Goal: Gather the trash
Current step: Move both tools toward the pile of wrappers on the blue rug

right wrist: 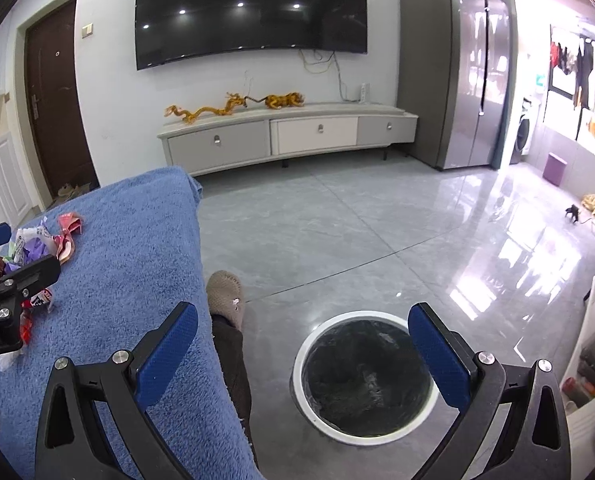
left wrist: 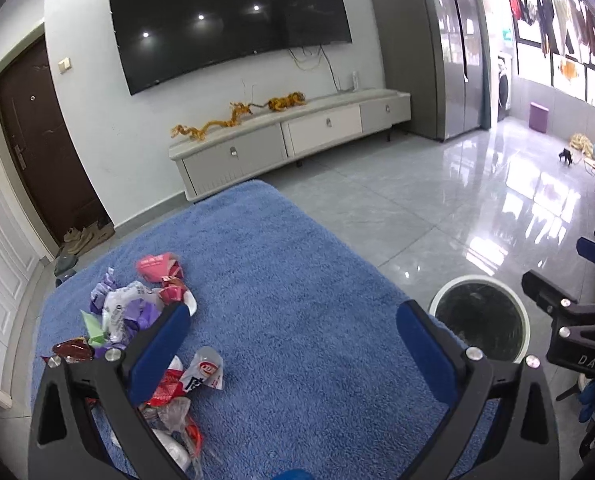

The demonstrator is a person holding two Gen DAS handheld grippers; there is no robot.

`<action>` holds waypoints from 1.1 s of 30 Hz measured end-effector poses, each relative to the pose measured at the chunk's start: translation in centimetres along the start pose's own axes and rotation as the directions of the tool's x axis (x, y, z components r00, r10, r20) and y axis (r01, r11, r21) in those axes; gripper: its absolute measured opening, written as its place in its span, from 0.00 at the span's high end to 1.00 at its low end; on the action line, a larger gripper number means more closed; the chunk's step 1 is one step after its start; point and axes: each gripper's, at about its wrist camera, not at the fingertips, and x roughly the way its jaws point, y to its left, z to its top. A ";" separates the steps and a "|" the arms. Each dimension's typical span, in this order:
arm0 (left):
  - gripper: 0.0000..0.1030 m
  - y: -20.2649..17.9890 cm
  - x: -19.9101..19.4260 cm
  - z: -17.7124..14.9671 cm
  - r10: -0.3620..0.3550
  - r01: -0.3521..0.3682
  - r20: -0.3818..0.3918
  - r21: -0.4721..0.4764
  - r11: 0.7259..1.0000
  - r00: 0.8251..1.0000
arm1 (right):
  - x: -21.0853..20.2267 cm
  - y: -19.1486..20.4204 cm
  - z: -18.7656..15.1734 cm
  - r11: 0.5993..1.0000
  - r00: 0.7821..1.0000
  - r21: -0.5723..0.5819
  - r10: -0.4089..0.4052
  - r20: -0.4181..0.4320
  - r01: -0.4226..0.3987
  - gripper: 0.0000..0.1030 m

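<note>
A pile of crumpled wrappers (left wrist: 137, 308), red, purple, green and clear, lies on the left of a blue towel-covered table (left wrist: 297, 280). More red and white wrappers (left wrist: 193, 380) lie by my left finger. My left gripper (left wrist: 293, 340) is open and empty above the towel, right of the pile. A white-rimmed bin with a black liner (right wrist: 363, 376) stands on the floor right of the table; it also shows in the left wrist view (left wrist: 479, 322). My right gripper (right wrist: 303, 346) is open and empty above the bin. The wrappers show in the right wrist view (right wrist: 41, 244).
A person's slippered foot (right wrist: 227, 296) rests on the floor between table (right wrist: 129, 264) and bin. A TV cabinet (right wrist: 289, 136) stands against the far wall under a TV. A tall grey fridge (right wrist: 457, 68) is at the right. The grey tiled floor (right wrist: 377, 232) is glossy.
</note>
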 end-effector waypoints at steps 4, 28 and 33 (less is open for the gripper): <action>0.00 0.5 -1.8 -0.4 0.028 -0.028 0.061 -0.003 1.000 0.998 | -1.8 -0.2 0.3 1.000 0.999 0.011 -0.023 0.026 0.023 0.00; 0.00 3.5 -7.0 -1.6 0.050 -0.044 0.171 -0.038 0.998 0.984 | -5.6 3.6 1.8 0.997 0.992 -0.077 0.001 0.125 0.008 0.00; 0.00 4.3 -6.9 -1.3 0.042 -0.034 0.154 -0.054 0.998 0.987 | -6.1 3.9 2.3 0.996 0.991 -0.086 0.003 0.134 0.009 0.00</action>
